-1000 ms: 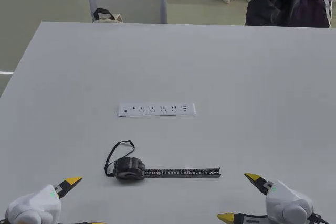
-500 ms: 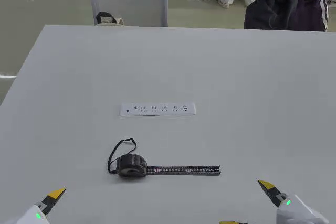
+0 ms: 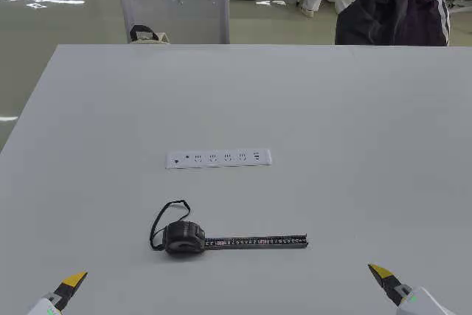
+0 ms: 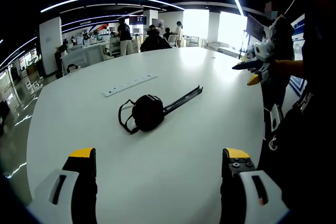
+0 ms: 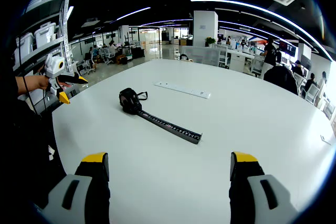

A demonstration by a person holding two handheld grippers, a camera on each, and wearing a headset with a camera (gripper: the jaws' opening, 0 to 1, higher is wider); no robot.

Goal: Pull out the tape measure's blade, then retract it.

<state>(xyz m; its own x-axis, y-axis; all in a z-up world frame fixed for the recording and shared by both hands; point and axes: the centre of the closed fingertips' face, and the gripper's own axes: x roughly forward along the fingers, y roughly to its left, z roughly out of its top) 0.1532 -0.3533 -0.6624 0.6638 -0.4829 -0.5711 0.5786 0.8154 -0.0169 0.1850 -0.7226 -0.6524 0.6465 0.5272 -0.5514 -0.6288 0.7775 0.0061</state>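
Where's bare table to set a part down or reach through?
Bare: table right of the power strip, the far half toward the chair, and left of the tape measure. Crowded mid-table: tape measure with its blade pulled out, power strip beyond.

White left gripper (image 4: pixel 160 157) and right gripper (image 5: pixel 170 160), black fingers (image 4: pixel 84 174) yellow-tipped, small green lights (image 3: pixel 50 304).

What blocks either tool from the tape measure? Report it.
Nothing visible. Bare table lies between the left tool and the tape measure, and between the right tool and it; the power strip sits beyond.
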